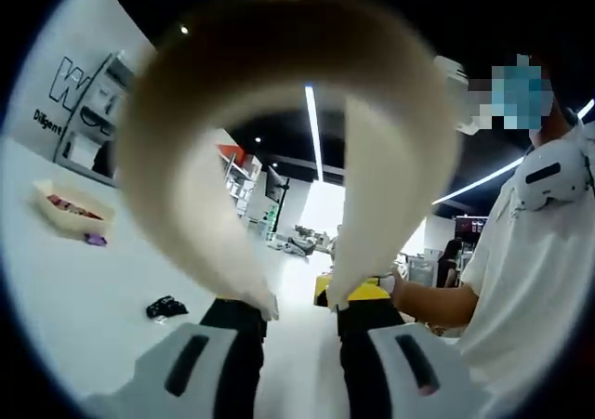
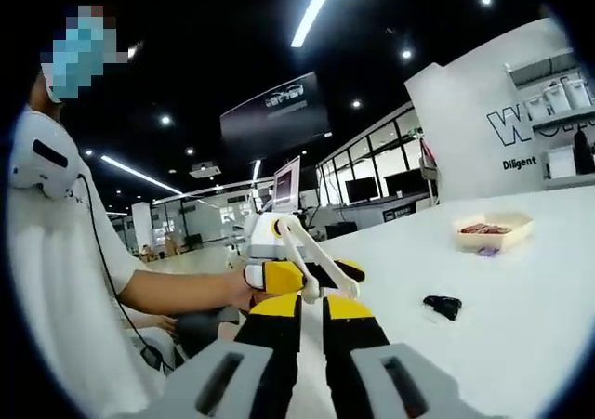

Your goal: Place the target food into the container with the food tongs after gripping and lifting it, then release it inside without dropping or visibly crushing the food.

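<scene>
The left gripper point(image 1: 299, 312) holds the cream plastic food tongs point(image 1: 288, 131), its jaws clamped on the two tong arms. The right gripper point(image 2: 311, 309) is empty, jaws nearly together. The shallow cream tray point(image 2: 490, 233) with reddish food lies well apart on the white surface point(image 2: 521, 317), beyond a small black object point(image 2: 443, 305). Risk: excess jaw pressure closes the tongs early or crushes food; slack pressure lets them slip.
</scene>
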The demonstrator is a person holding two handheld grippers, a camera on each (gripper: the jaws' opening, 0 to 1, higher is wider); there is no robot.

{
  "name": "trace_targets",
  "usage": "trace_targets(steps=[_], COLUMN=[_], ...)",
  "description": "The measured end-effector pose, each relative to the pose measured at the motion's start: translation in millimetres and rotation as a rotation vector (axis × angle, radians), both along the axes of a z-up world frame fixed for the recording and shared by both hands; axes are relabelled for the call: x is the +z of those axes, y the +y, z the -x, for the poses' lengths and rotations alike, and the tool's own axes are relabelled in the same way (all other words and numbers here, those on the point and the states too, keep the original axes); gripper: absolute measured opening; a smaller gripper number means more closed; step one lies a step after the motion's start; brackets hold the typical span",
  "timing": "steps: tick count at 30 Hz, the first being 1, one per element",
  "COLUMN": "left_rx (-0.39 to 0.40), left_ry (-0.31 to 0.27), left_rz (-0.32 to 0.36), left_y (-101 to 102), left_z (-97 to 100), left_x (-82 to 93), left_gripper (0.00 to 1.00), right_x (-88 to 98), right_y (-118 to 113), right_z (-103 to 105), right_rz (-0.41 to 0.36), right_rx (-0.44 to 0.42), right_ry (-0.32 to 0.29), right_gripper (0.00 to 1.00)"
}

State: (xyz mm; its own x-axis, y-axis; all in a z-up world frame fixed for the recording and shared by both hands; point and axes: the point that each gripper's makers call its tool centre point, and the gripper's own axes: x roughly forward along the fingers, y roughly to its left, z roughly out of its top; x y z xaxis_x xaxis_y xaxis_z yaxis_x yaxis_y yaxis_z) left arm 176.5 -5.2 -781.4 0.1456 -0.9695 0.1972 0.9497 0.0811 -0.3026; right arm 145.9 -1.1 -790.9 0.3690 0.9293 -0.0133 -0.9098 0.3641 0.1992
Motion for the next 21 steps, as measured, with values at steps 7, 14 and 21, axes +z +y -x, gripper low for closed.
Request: trace_targets(steps=[7,14,21], left_rx=[-0.025,-0.016,-0.011], left_ry=[0.014,0.047,0.056], left_rz=[0.025,0.053,0.051], left_y=[1,5,4], left_z=[2.9,-0.1,0.4], left_x=[3.5,7.5,6.9], left_gripper=[0.29,0.3,0.29], right_x=[6.5,10.0,3.7], right_y=[2,3,6], right_z=[4,2,3], right_rz=[-0.069,-0.191,-0.189], right_rx=[0.054,0.046,0.044], right_ry=[0.048,0.076,0.121], right_gripper=[0.0,0.0,0.0])
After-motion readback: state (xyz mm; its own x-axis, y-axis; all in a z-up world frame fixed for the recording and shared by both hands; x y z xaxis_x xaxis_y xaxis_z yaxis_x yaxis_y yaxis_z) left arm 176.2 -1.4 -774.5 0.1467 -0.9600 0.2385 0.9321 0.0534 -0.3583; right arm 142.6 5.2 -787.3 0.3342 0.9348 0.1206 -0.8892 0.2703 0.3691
